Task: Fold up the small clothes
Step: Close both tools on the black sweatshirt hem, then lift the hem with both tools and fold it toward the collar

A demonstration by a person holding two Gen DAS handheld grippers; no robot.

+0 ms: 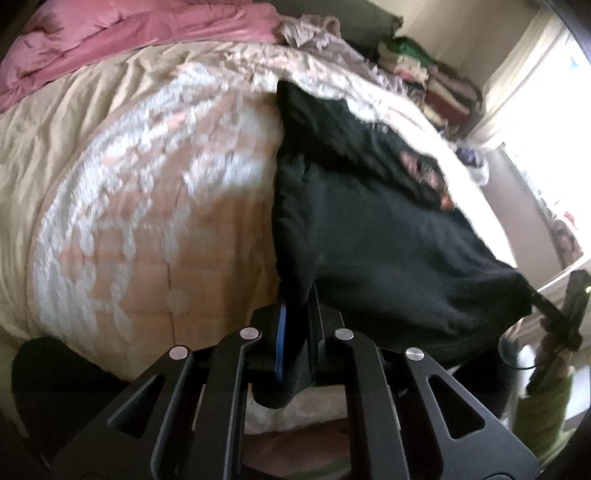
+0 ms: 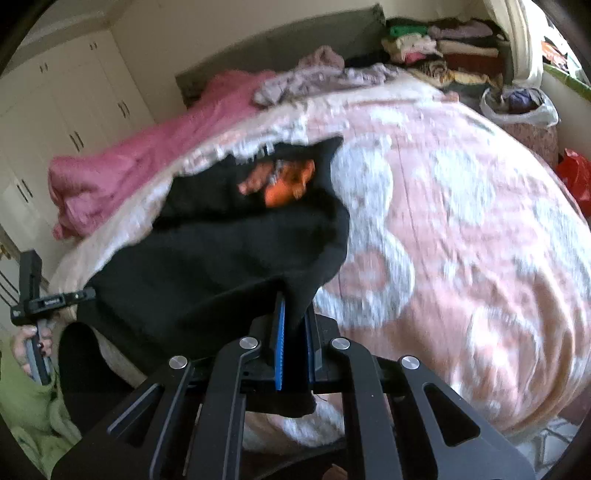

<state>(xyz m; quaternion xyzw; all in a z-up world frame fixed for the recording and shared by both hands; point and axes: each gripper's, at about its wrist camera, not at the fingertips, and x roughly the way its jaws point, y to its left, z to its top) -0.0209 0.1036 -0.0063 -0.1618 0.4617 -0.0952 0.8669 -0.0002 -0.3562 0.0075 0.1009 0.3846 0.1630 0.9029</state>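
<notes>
A black garment (image 1: 376, 229) with an orange print (image 1: 424, 173) lies stretched over the pink-and-white bedspread (image 1: 155, 206). My left gripper (image 1: 297, 295) is shut on its near left corner. My right gripper (image 2: 295, 299) is shut on the other near corner of the black garment (image 2: 229, 251), whose orange print (image 2: 284, 181) shows at its far end. Each gripper shows in the other's view: the right gripper (image 1: 535, 295) at the right edge, the left gripper (image 2: 86, 293) at the left edge. The garment hangs taut between them near the bed's front edge.
A pink duvet (image 1: 129, 33) and a crumpled mauve cloth (image 2: 314, 74) lie at the bed's far end. Stacks of folded clothes (image 2: 443, 44) stand behind the bed. White wardrobes (image 2: 74, 110) are at the left; a bag (image 2: 517, 107) and window are at the right.
</notes>
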